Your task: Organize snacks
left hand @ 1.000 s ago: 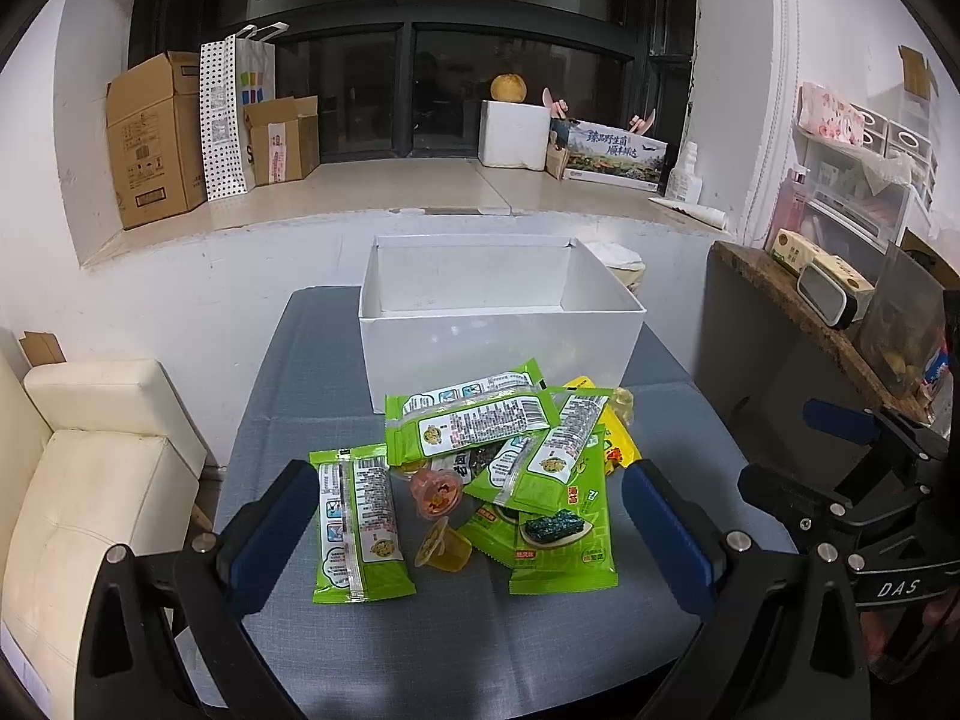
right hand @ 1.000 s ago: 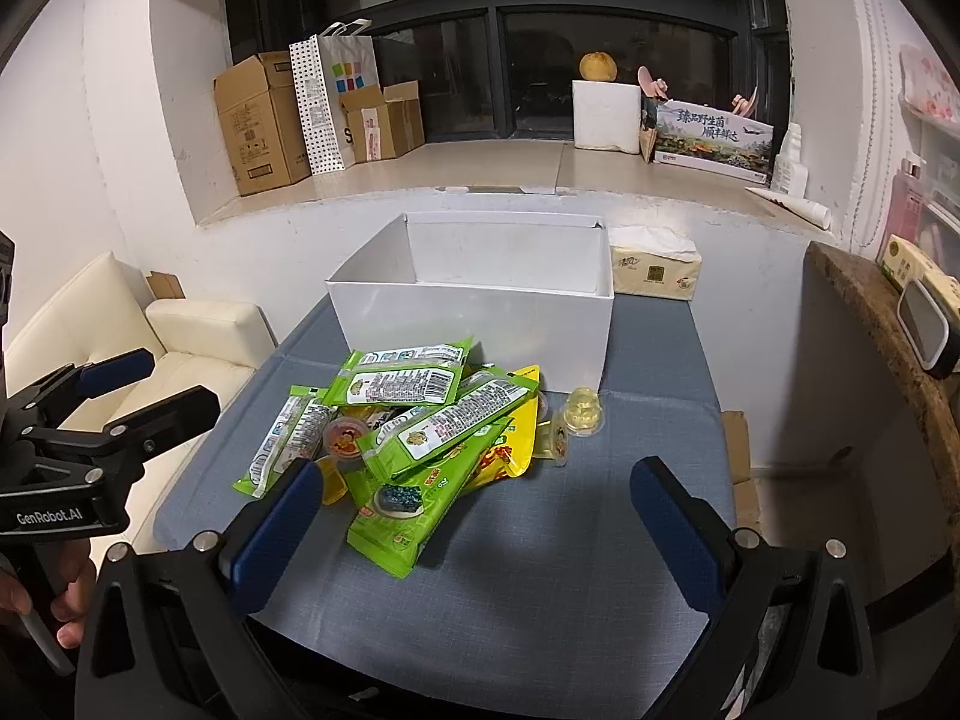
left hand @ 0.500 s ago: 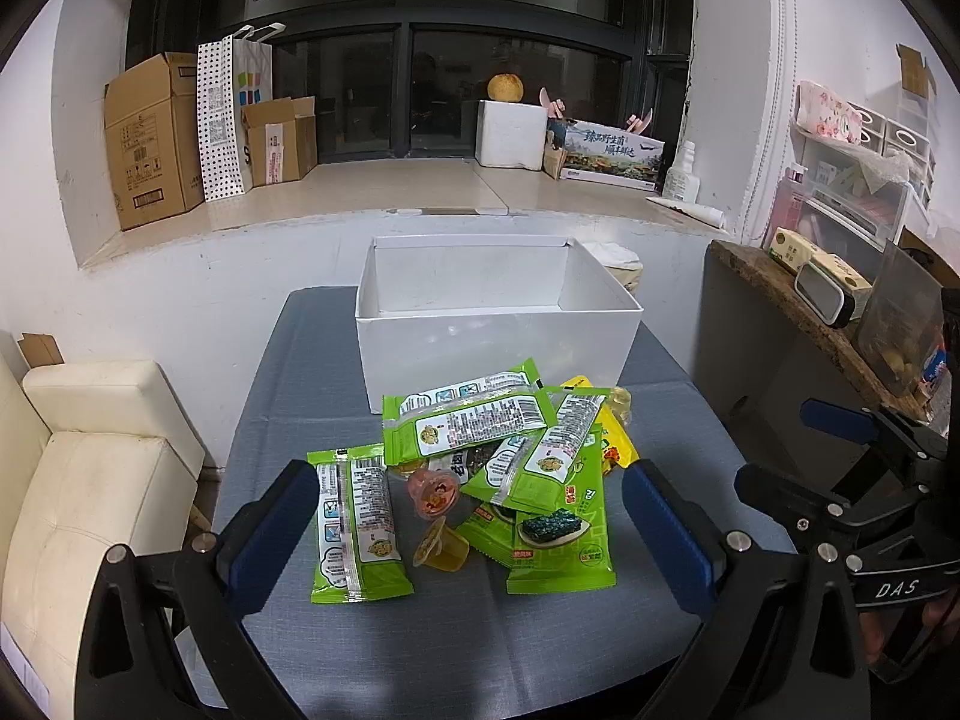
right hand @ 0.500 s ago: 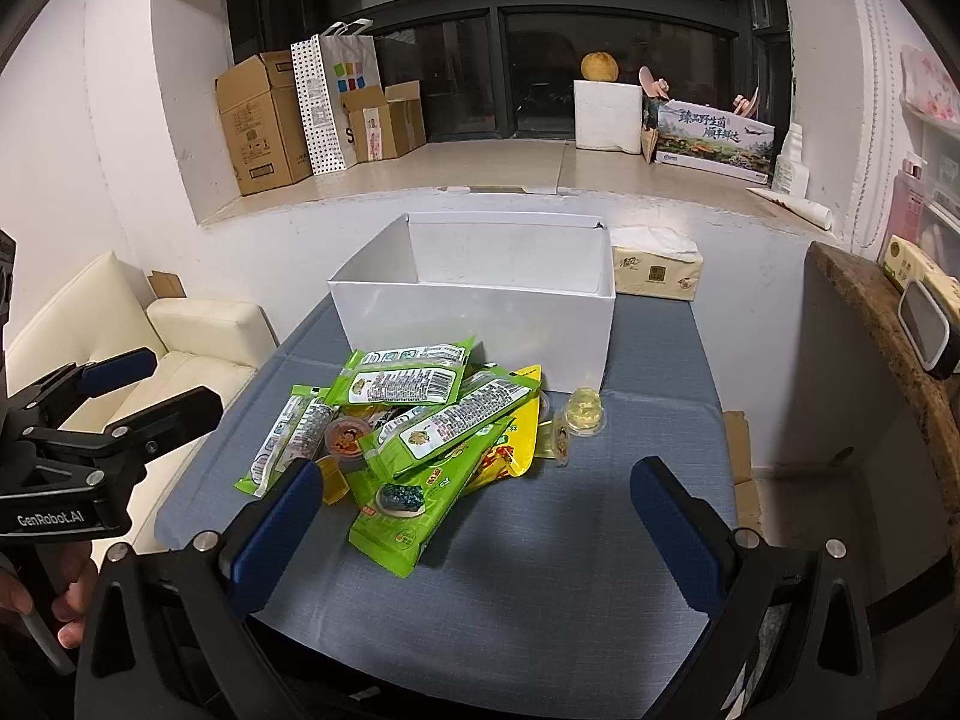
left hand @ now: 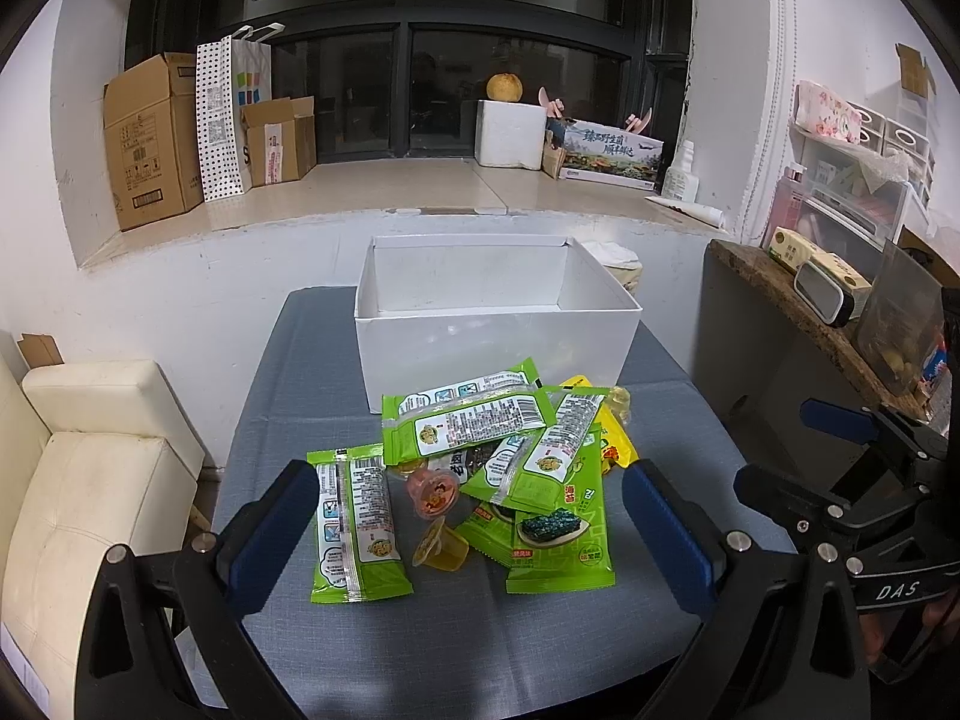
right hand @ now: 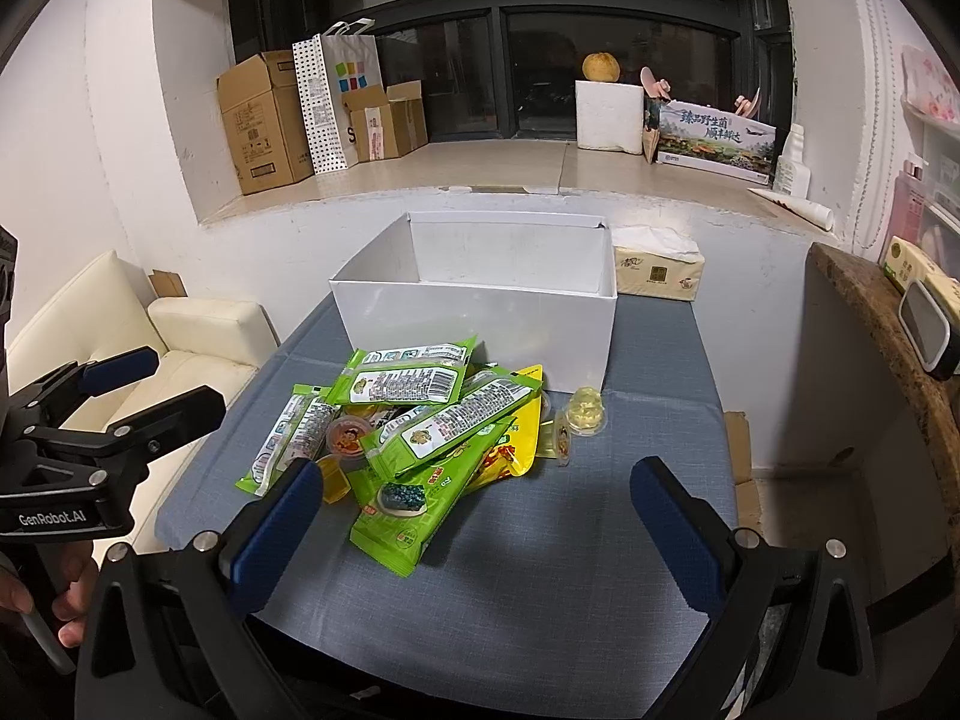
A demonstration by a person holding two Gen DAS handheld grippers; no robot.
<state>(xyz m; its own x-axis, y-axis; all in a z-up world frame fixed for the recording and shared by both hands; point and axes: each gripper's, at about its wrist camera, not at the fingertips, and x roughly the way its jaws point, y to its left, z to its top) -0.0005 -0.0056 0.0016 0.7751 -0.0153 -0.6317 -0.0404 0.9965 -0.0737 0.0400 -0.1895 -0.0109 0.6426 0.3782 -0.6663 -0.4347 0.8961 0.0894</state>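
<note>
My left gripper (left hand: 471, 531) hangs above the near edge of the table (left hand: 288, 372) with its blue-padded fingers (left hand: 273, 531) spread wide and nothing between them; through its camera the spread frames the near end of the snack pile. My right gripper (right hand: 474, 522) is likewise wide apart and empty, held over the near right part of the table, with the pile showing just past its left finger. The snacks sit heaped in the middle of the grey tablecloth: one green packet (left hand: 355, 531) lies flat by itself at the left of the heap, a second green packet (left hand: 468, 417) lies across the top, and a long green seaweed packet (right hand: 420, 495) points toward me, resting over a yellow packet (right hand: 510, 450). A pink-lidded jelly cup (left hand: 433, 495) and an amber jelly cup (left hand: 441, 549) lie between the packets, and a pale yellow jelly cup (right hand: 585, 411) sits apart at the right of the heap. Just behind the pile stands an open white box (left hand: 498, 339), its front wall nearly touching the top packet. A tissue box (right hand: 657, 270) sits beyond it, against the wall.
</note>
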